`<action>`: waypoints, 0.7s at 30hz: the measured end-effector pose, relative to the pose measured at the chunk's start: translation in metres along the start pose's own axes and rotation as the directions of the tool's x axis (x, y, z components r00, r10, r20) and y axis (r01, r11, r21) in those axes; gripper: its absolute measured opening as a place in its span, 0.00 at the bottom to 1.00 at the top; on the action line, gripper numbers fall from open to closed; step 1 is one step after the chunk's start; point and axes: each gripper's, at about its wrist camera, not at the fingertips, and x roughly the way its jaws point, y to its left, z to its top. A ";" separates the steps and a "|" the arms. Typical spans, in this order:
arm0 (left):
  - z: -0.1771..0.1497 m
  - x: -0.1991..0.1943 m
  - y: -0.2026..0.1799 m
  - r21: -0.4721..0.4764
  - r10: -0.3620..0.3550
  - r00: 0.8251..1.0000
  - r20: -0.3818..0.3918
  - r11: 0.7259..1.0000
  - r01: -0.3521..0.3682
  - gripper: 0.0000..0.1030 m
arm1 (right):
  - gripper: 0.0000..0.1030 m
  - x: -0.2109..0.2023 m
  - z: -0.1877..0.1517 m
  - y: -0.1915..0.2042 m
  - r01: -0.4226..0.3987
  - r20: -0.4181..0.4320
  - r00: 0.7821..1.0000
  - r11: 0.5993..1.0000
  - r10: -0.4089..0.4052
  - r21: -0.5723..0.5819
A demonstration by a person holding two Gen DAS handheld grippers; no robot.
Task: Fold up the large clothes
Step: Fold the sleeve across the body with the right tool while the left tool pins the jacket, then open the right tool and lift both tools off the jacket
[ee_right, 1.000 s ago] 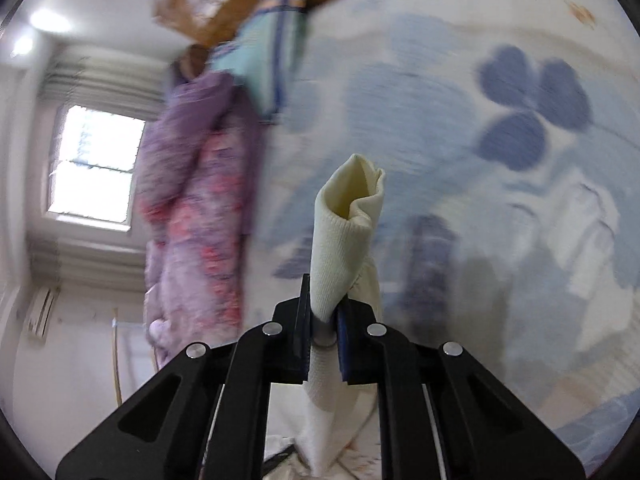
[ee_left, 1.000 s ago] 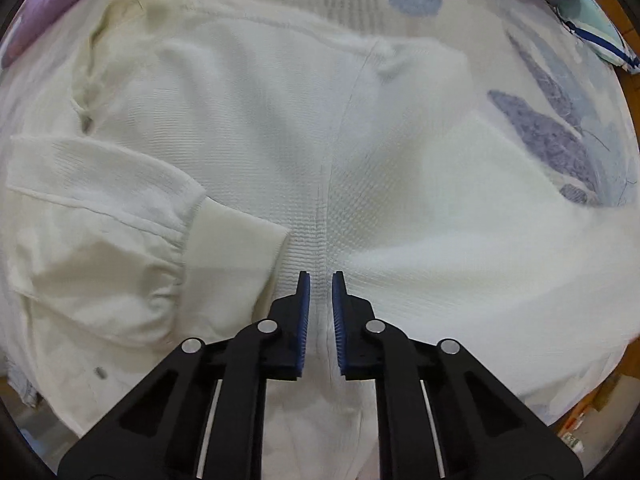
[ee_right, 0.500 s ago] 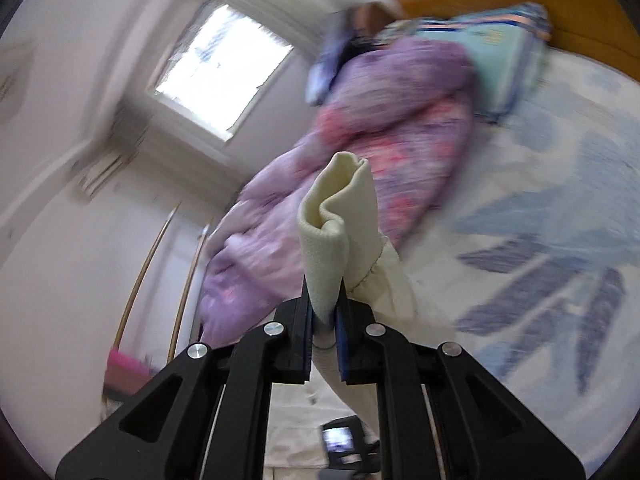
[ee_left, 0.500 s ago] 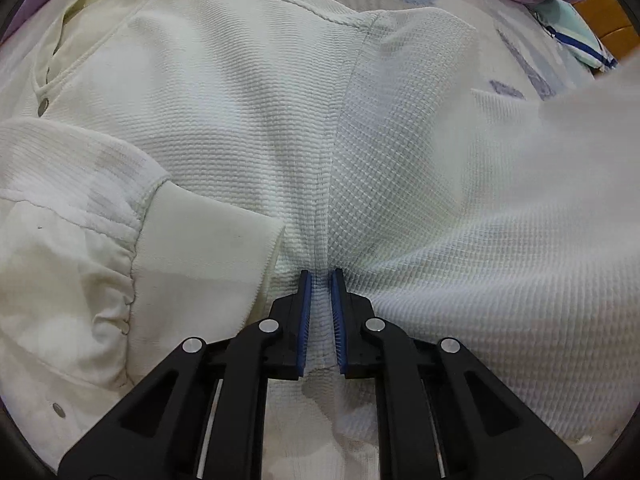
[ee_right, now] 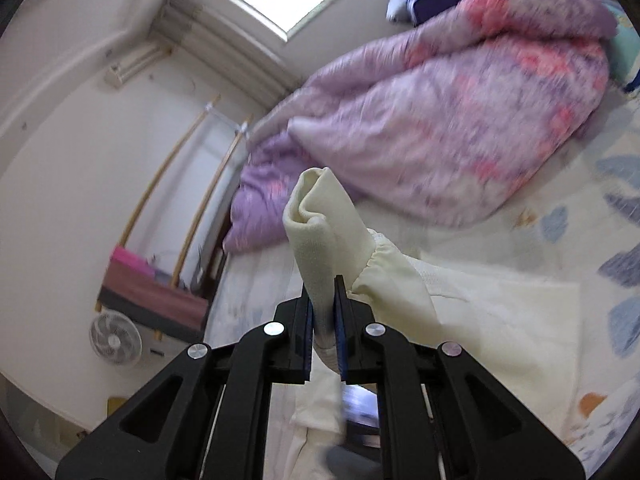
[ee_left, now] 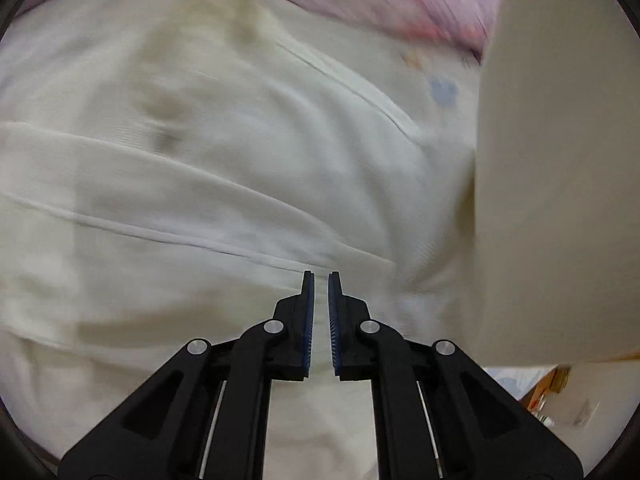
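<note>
A large cream-white garment [ee_left: 224,184] lies spread on the bed and fills the blurred left wrist view. My left gripper [ee_left: 321,280] is shut with a narrow slit, its tips pressed on the garment's body fabric; whether cloth is pinched is unclear. A lifted cream sleeve [ee_left: 556,184] crosses the right side of that view. My right gripper [ee_right: 323,284] is shut on the sleeve's ribbed cuff [ee_right: 320,220] and holds it up above the bed, with the sleeve [ee_right: 400,292] trailing down to the right onto the garment's body [ee_right: 512,332].
A purple and pink quilt [ee_right: 440,120] is bunched at the head of the bed. The bedsheet [ee_right: 616,248] has blue leaf prints. A white fan [ee_right: 114,340], a pink-topped bench [ee_right: 152,280] and wooden poles [ee_right: 176,168] stand by the wall.
My right gripper has swung the held cuff up and across, so the sleeve now hangs in the left wrist view. The left gripper moved up the garment toward the quilt.
</note>
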 end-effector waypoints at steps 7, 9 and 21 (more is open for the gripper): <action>0.020 -0.094 0.102 -0.093 0.194 0.978 0.081 0.978 -0.186 0.08 | 0.09 0.085 -0.052 0.021 0.050 -0.144 0.988 0.999 -0.048 0.008; 0.022 -0.109 0.124 -0.117 0.232 0.968 0.090 0.968 -0.222 0.08 | 0.09 0.109 -0.069 0.022 0.065 -0.182 0.981 0.998 -0.063 0.006; 0.004 -0.129 0.207 -0.269 0.298 0.949 0.103 0.927 -0.262 0.38 | 0.87 0.211 -0.169 0.016 0.007 -0.517 0.853 0.990 0.069 0.143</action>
